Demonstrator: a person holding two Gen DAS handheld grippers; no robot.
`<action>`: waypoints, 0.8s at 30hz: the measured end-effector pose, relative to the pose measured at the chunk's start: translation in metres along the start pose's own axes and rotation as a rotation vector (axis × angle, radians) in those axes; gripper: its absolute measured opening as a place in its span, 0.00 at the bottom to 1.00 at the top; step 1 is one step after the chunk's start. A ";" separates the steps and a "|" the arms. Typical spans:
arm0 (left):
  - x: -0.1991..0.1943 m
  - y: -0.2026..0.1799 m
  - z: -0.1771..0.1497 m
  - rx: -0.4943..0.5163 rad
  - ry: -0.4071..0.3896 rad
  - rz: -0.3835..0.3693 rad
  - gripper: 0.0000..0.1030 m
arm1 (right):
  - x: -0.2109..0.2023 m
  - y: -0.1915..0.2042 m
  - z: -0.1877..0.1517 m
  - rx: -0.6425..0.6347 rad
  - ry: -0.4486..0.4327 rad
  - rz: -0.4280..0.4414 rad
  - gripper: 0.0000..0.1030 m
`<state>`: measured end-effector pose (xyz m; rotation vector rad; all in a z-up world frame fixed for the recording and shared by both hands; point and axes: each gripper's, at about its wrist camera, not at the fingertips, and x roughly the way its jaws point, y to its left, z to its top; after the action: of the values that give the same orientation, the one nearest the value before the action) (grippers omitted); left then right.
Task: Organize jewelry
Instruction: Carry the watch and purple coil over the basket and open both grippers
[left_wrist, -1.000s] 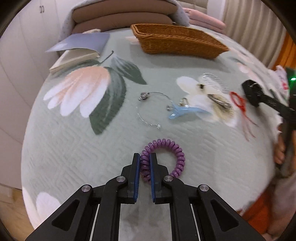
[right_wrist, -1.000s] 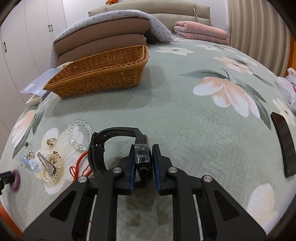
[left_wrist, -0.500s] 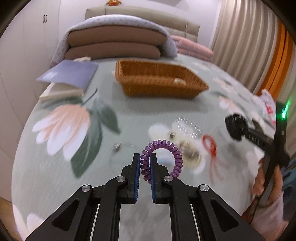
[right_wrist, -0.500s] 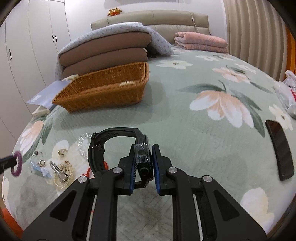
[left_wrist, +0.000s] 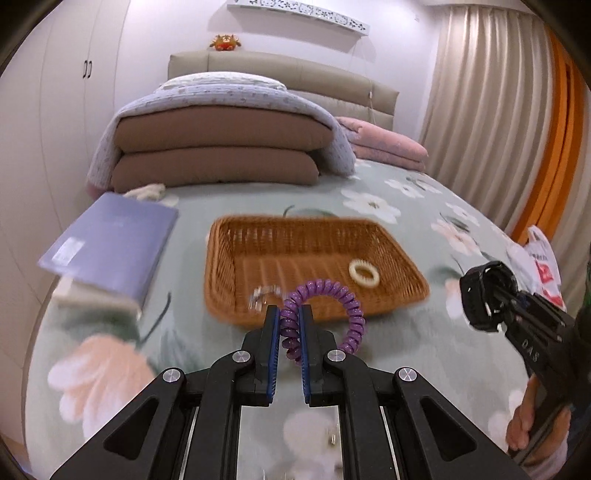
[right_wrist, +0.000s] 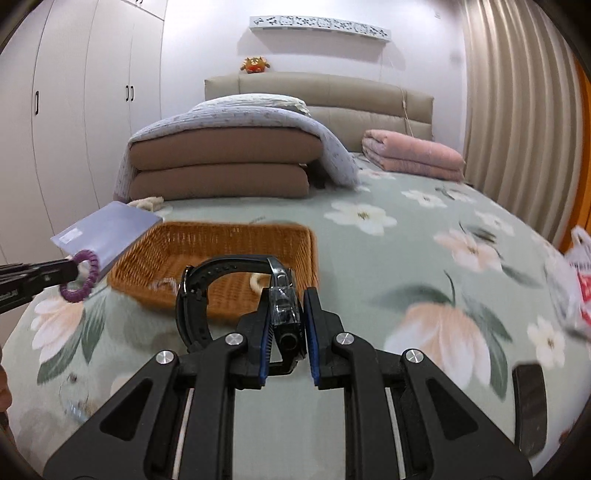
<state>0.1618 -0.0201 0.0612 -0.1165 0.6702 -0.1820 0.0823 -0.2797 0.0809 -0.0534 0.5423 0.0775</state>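
Note:
My left gripper (left_wrist: 288, 314) is shut on a purple spiral hair tie (left_wrist: 332, 295) and holds it in the air just short of the near rim of the wicker basket (left_wrist: 229, 266). A cream ring (left_wrist: 364, 272) and a small silvery piece (left_wrist: 260, 293) lie in the basket. My right gripper (right_wrist: 288, 295) is shut on a black watch (right_wrist: 207, 280), held above the bed in front of the basket (right_wrist: 299, 251). The left gripper with the hair tie also shows in the right wrist view (right_wrist: 79, 275), and the right gripper in the left wrist view (left_wrist: 484, 299).
A blue book (left_wrist: 110, 243) lies left of the basket. Brown cushions under a quilt (left_wrist: 218, 155) and a pink blanket (right_wrist: 413, 155) are at the bed head. A dark phone (right_wrist: 530, 406) and a plastic bag (left_wrist: 543, 266) lie at the right. More jewelry (right_wrist: 74, 398) lies blurred near the bed's front.
Both grippers have risen off the bed and moved forward toward the basket, each still holding its item. The loose jewelry on the bed has dropped out of the left wrist view.

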 end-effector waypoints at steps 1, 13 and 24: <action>0.009 0.001 0.007 -0.005 -0.004 -0.001 0.10 | 0.007 0.002 0.007 -0.006 0.003 0.001 0.14; 0.133 0.012 0.026 -0.062 0.128 0.011 0.10 | 0.173 0.021 0.053 0.030 0.297 0.128 0.15; 0.145 0.007 0.014 0.002 0.144 0.018 0.11 | 0.201 0.029 0.024 0.042 0.369 0.129 0.17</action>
<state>0.2830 -0.0424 -0.0174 -0.0962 0.8145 -0.1746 0.2633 -0.2376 -0.0031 0.0090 0.9163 0.1843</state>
